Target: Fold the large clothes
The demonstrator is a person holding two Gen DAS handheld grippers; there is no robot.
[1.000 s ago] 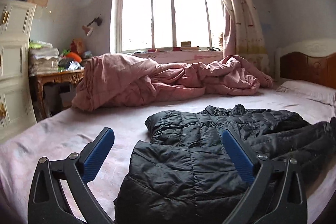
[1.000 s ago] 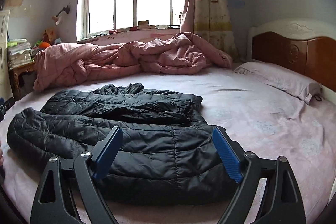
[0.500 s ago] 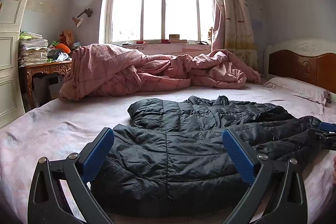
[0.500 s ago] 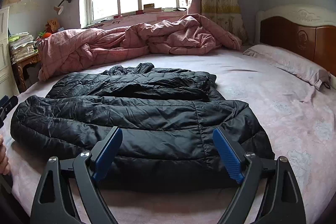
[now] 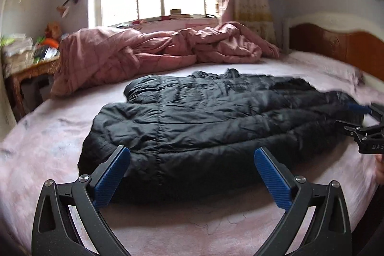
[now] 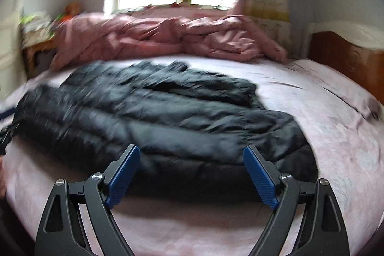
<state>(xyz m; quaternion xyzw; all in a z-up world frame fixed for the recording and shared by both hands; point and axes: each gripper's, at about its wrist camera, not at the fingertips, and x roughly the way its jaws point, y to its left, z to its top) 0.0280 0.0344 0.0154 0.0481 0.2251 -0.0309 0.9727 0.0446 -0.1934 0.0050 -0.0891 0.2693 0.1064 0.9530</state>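
Two hand-held grippers, left hand-held gripper point(image 5: 192, 174) and right hand-held gripper point(image 6: 192, 174), jaws apart, empty. Both now lower and closer to the black padded jacket point(image 5: 204, 116), spread across the bed point(image 5: 48, 148). Near hem within reach; first fold apparently imminent.

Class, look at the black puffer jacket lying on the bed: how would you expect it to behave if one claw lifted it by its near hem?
The black puffer jacket would probably droop and sag, since it already lies in soft folds. Its quilted, puffy panels suggest that it is light for its bulk. The shiny shell looks slippery, so a shallow pinch may slide off.
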